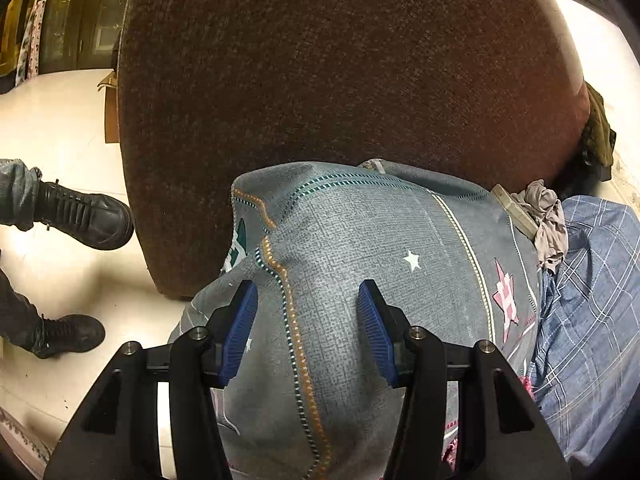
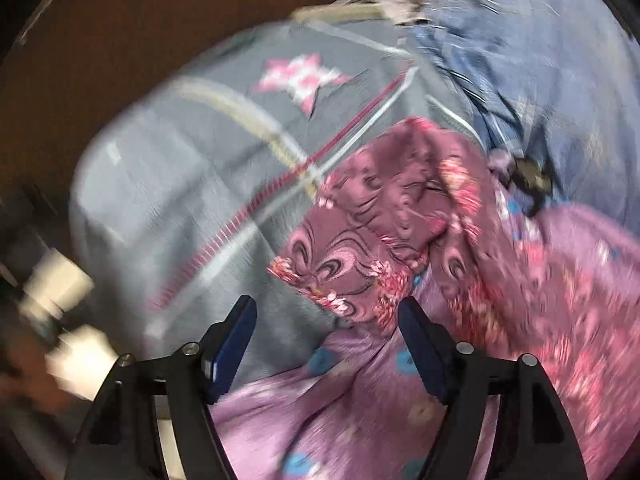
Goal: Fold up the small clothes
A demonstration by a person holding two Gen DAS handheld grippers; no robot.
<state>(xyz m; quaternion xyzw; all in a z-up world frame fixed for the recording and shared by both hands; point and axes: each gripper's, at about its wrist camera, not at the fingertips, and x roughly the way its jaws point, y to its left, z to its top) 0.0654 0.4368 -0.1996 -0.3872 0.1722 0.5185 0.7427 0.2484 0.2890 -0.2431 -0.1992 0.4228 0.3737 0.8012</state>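
Observation:
A pink floral garment [image 2: 400, 248] lies crumpled on a grey patterned cover [image 2: 180, 168], with one folded corner pointing left. My right gripper [image 2: 326, 308] is open, its blue pads just short of that corner; the view is blurred by motion. In the left wrist view my left gripper [image 1: 308, 292] is open and empty above the grey cover [image 1: 360, 240], with only a sliver of the pink garment [image 1: 528, 386] showing by the right finger.
A brown upholstered sofa [image 1: 340, 60] rises behind the cover. A blue checked cloth [image 1: 592, 300] lies at right, with a crumpled beige rag [image 1: 548, 216] at its top. A person's black boots [image 1: 88, 216] stand on the pale floor at left.

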